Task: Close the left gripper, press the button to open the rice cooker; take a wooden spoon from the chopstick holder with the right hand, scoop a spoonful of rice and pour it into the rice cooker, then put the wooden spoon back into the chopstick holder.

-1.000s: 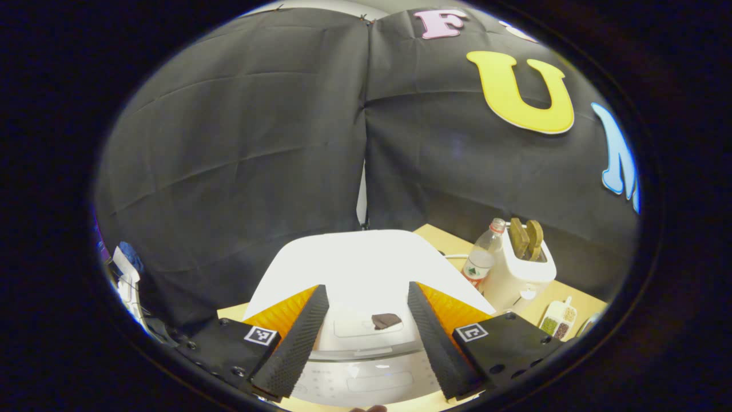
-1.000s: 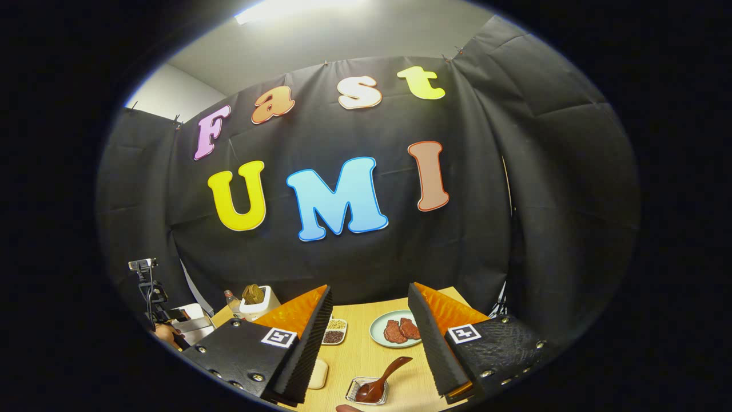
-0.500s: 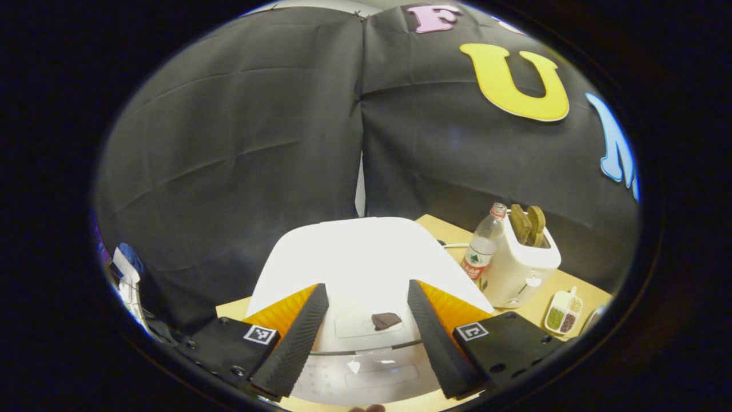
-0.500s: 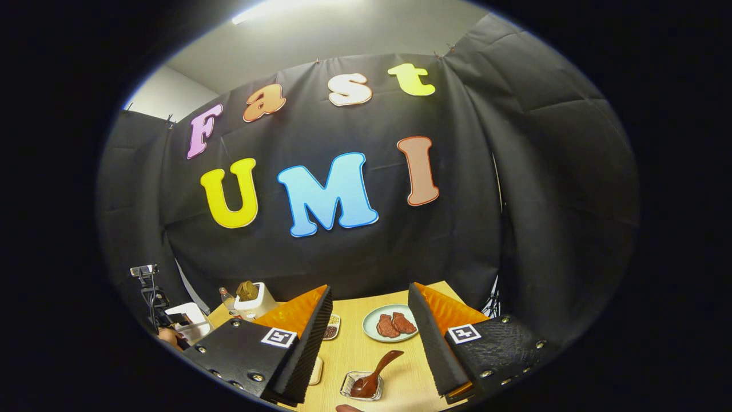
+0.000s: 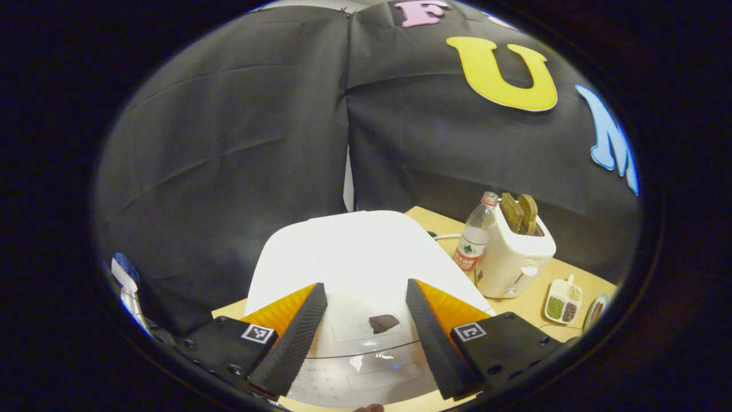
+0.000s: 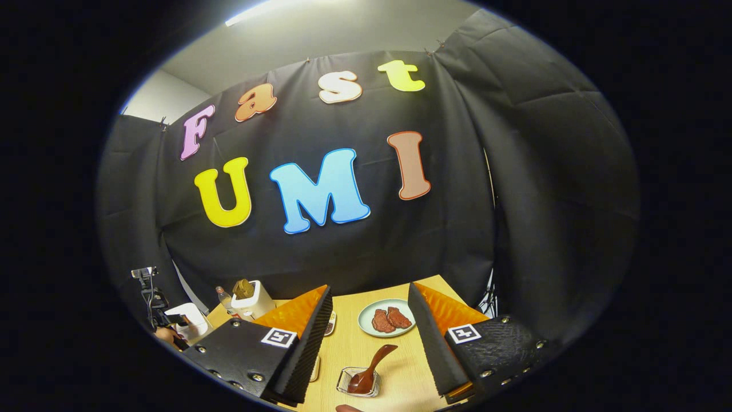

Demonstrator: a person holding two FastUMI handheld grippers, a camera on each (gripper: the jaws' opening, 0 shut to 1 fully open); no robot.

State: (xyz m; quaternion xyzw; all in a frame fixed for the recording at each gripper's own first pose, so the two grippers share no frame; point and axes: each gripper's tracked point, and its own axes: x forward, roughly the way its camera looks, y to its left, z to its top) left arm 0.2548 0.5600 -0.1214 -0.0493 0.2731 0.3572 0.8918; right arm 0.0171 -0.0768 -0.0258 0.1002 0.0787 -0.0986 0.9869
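Note:
The white rice cooker (image 5: 354,252) stands with its lid down, right under my left gripper (image 5: 363,285), which is open. A flat button panel with a dark patch (image 5: 383,323) lies between the fingers, untouched. My right gripper (image 6: 369,287) is open too, hovering above the wooden table (image 6: 400,395). Below it a brown wooden spoon (image 6: 374,363) rests with its bowl in a small clear dish (image 6: 343,383), the handle slanting up to the right. In the right gripper view the rice cooker (image 6: 191,317) is far left, with a hand (image 6: 166,335) beside it.
A white toaster (image 5: 514,257) with two slices and a plastic bottle (image 5: 472,240) stand right of the cooker. A divided grain dish (image 5: 563,300) lies nearer the table edge. A plate of meat (image 6: 384,317) sits behind the spoon. Black cloth walls close in behind.
The left gripper has tipped further over the cooker, so the lid sits higher in its view. The right gripper has drifted slightly, with the spoon and plate shifting up and left. Both stay open.

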